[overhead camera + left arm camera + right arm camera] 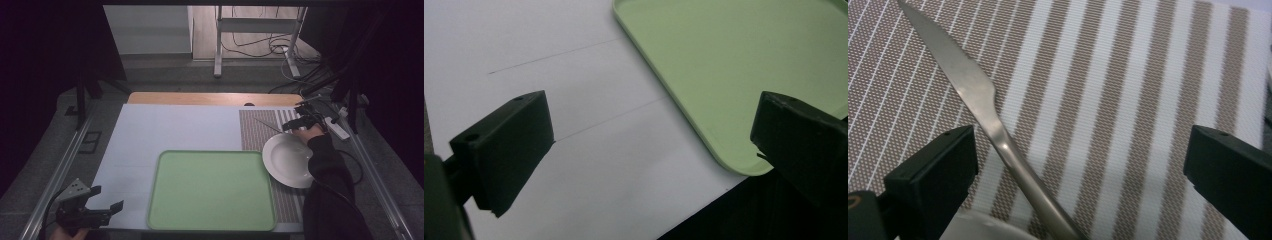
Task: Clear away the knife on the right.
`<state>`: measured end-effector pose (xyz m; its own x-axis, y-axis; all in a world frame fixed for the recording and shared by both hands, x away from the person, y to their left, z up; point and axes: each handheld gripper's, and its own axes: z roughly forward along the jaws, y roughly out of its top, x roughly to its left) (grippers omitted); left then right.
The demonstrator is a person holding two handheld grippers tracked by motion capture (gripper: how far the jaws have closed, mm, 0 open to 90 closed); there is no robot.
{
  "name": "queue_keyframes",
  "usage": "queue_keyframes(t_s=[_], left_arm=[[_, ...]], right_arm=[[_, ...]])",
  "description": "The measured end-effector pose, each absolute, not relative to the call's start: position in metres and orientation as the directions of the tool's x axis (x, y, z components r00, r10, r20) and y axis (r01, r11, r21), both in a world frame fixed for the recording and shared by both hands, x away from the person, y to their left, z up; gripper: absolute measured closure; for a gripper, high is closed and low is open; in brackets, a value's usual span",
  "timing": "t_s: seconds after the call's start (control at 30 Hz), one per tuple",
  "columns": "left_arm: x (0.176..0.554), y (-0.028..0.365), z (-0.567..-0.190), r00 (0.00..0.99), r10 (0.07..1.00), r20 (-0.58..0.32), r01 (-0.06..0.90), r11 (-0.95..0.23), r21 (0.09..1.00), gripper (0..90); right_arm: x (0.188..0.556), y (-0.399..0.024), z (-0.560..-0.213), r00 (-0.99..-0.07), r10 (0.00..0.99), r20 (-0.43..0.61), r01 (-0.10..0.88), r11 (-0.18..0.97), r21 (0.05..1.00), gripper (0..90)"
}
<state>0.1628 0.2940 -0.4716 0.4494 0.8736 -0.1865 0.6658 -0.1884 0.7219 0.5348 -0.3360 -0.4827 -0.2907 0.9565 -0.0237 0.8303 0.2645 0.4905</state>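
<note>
- Over the striped placemat (260, 131) at the far right of the table, the right gripper (295, 121) stands with its jaws spread wide and nothing pressed between the pads; no earlier picture sits beside this one, so only that wide stance is told.
- In the right gripper view the knife (983, 107) lies slantwise on the mat between the two black jaws, its blade running up and to the left, its handle passing close beside the left jaw without a visible grip on it.
- That same view shows the handle end lying over a pale curved edge at the bottom, the rim of the white plate (290, 161); the high view gives the knife as a thin line from the mat's brown part toward the gripper.
- The high view shows the plate resting on the mat just right of the green tray (210, 192), nothing in its bowl, with a dark sleeve (327, 165) across its right edge.
- At the near left corner the left gripper (102, 212) is held with its jaws wide apart and empty.
- The left gripper view shows white paper (574, 100) under those jaws and the tray's near corner (704, 90) beside the right jaw; the tray holds nothing.
</note>
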Motion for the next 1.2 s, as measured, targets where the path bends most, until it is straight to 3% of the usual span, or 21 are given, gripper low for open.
queue_keyframes(t_s=[0.17, 0.37, 0.53, 0.87, 0.97, 1.2], left_arm=[[0.163, 0.294, -0.472, 0.451, 0.874, -0.183, 0.665, -0.192, 0.722, 3.4], [0.162, 0.294, -0.472, 0.451, 0.874, -0.182, 0.664, -0.193, 0.722, 3.4], [0.162, 0.293, -0.472, 0.451, 0.874, -0.180, 0.665, -0.195, 0.721, 3.4], [0.162, 0.293, -0.472, 0.450, 0.875, -0.179, 0.665, -0.194, 0.722, 3.4], [0.162, 0.293, -0.472, 0.449, 0.875, -0.178, 0.665, -0.194, 0.721, 3.4], [0.162, 0.293, -0.471, 0.450, 0.875, -0.177, 0.664, -0.195, 0.722, 3.4]], right_arm=[[0.539, -0.321, -0.491, -0.318, 0.946, -0.056, 0.829, 0.307, 0.467, 2.2], [0.542, -0.320, -0.504, -0.339, 0.938, -0.072, 0.840, 0.336, 0.427, 9.1], [0.540, -0.328, -0.500, -0.358, 0.933, -0.047, 0.838, 0.343, 0.425, 23.1], [0.534, -0.349, -0.491, -0.408, 0.912, -0.045, 0.833, 0.392, 0.390, 61.0], [0.532, -0.356, -0.489, -0.425, 0.905, -0.030, 0.835, 0.405, 0.372, 77.2], [0.530, -0.363, -0.488, -0.434, 0.901, -0.020, 0.834, 0.410, 0.369, 79.9]])
